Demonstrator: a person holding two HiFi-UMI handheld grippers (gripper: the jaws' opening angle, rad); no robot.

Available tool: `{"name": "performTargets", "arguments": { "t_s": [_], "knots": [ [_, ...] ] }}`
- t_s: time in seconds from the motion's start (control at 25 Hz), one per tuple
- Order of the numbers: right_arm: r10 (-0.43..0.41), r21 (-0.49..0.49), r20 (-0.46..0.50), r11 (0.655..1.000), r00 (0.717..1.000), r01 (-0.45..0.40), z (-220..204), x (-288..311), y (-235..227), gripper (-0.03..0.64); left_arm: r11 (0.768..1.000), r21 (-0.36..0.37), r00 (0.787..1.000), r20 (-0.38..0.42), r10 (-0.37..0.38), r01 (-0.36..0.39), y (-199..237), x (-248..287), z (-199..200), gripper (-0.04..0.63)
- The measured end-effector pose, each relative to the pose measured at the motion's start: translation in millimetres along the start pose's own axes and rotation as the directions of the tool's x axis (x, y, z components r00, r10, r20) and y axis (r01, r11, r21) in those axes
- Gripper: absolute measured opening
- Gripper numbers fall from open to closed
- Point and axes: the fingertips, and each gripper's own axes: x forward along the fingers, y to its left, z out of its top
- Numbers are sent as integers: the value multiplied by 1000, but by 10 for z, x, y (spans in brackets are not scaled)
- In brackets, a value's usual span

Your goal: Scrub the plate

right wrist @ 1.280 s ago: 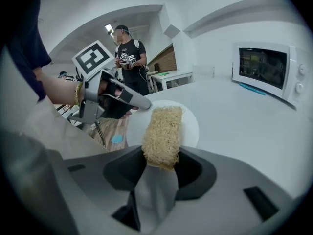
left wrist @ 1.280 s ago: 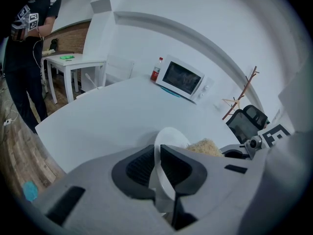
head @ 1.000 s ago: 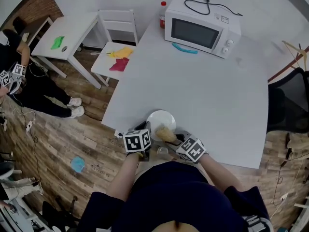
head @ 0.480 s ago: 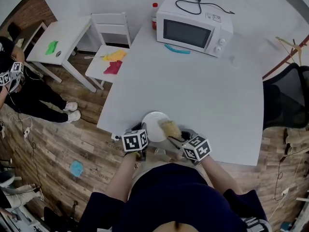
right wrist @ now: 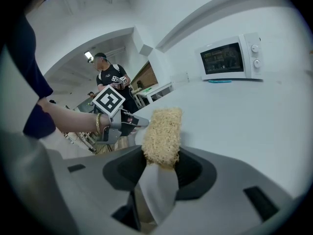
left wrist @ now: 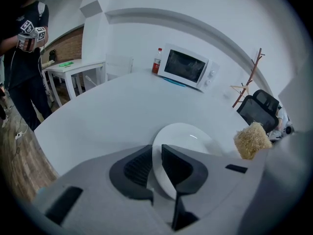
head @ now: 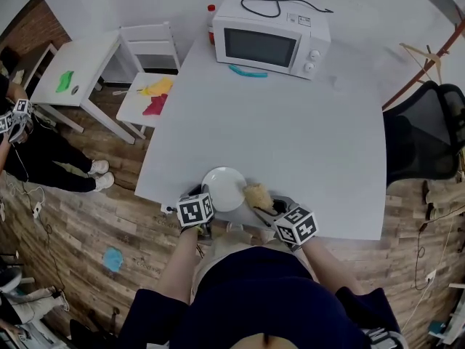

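White plate (head: 224, 188) – stiff, glazed, likely slick and breakable, best held by the rim – flat on tabletop (head: 290, 122), lower centre of head view, rim between opening left tongs (left wrist: 155, 153); right tongs (right wrist: 161, 164) clamped on fibrous scrubber (right wrist: 162, 131).

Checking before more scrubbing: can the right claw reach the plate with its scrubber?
Probably yes. The right claw grips the scrubber beside the plate, with only bare table between. The left claw, jaws opening around the plate's near rim, leaves the top free.
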Motion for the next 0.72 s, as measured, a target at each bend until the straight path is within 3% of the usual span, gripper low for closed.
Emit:
{"name": "performTargets", "arguments": {
  "t_s": [0.24, 0.36, 0.72],
  "knots": [
    [10, -13, 12, 1000, 1000, -10, 0, -134, -4, 173, 999, -31, 998, 46, 39, -37, 10, -38, 40, 61],
    [16, -24, 22, 1000, 1000, -16, 17, -209, 0, 172, 997, -63, 995, 89, 52, -47, -23, -107, 74, 137],
    [48, -68, 61, 997, 997, -44, 93, -431, 92, 172, 990, -136, 979, 196, 60, -34, -318, -440, 12, 130]
  ]
}}
